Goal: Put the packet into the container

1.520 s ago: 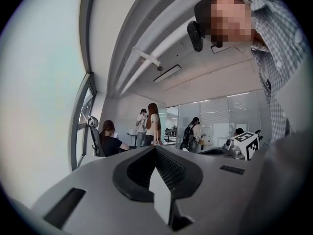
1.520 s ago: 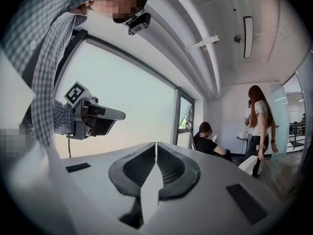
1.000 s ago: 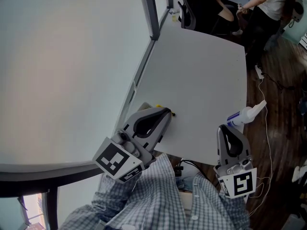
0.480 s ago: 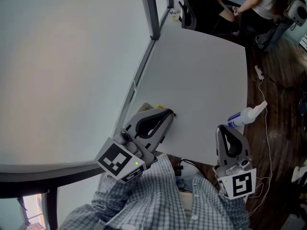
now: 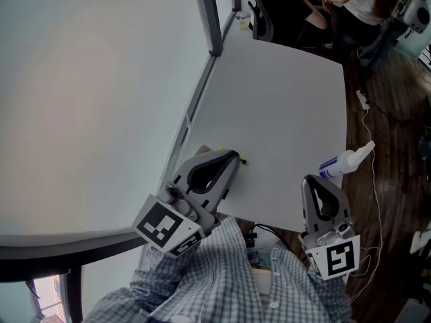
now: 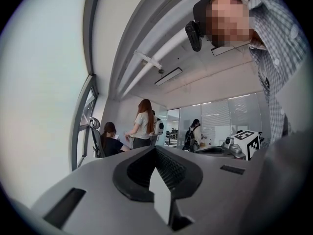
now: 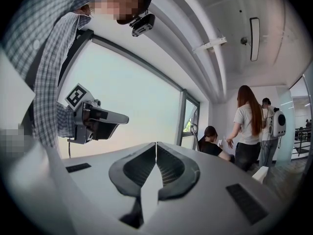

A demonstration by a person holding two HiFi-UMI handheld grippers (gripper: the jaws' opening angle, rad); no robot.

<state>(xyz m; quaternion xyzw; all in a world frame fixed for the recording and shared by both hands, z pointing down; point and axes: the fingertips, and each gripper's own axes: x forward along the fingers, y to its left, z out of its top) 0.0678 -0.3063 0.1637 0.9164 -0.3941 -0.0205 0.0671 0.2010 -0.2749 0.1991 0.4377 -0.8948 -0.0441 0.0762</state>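
Plainly, both pairs of fingers are pressed together on nothing. The left gripper point(image 5: 234, 157) and right gripper point(image 5: 314, 180) hang at the tabletop's point(image 5: 283, 106) near edge. A yellow-edged thing point(image 5: 220, 151), perhaps the packet, peeks out just beside the left tip, nearer that hand. No container shows.

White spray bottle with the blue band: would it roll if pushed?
Probably: the white plastic spray bottle with the blue band seems to lie on its side. Its spray head might stop it turning far. So near the white table's edge, it could fall off.
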